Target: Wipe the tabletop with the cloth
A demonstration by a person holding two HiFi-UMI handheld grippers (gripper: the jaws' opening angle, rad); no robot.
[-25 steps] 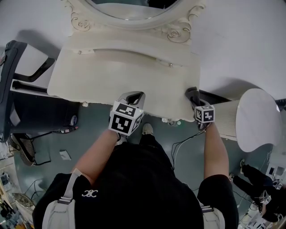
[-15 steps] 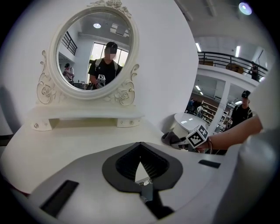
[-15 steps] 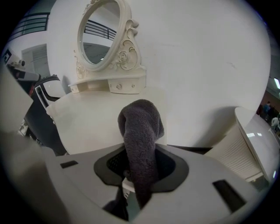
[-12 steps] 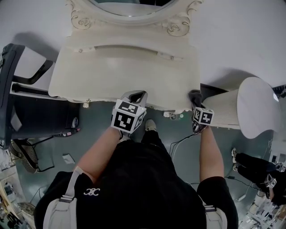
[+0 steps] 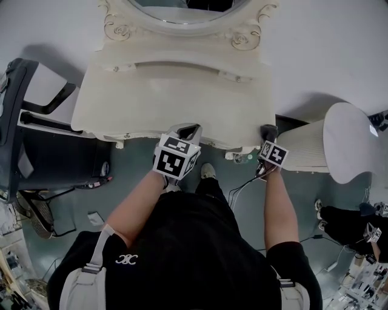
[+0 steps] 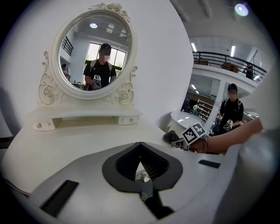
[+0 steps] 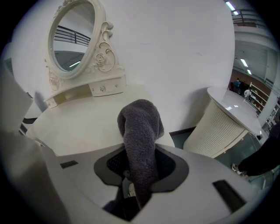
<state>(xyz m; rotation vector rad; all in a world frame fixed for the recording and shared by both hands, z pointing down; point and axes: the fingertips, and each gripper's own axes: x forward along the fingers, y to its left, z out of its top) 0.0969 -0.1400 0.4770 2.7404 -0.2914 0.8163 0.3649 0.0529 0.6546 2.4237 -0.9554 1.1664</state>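
Note:
A white vanity tabletop (image 5: 176, 103) lies ahead of me, below an oval mirror. My right gripper (image 5: 268, 133) is at the table's front right corner, shut on a dark grey cloth (image 5: 267, 129). In the right gripper view the cloth (image 7: 140, 127) stands up out of the jaws (image 7: 138, 153) over the tabletop (image 7: 83, 122). My left gripper (image 5: 183, 134) hovers at the front edge near the middle, jaws shut with nothing in them. From the left gripper view (image 6: 140, 146) I see the tabletop (image 6: 87, 135) and the right gripper (image 6: 189, 136) with the cloth (image 6: 170, 137).
The oval mirror (image 5: 182, 7) and a low shelf with small drawers (image 5: 182, 63) stand at the table's back. A white ribbed round stand (image 5: 339, 145) is close on the right. A black chair (image 5: 24, 121) is on the left. Cables lie on the floor under the table.
The right gripper with the cloth has slid a little to the right, toward the table's front corner. The left gripper has stayed at the front edge.

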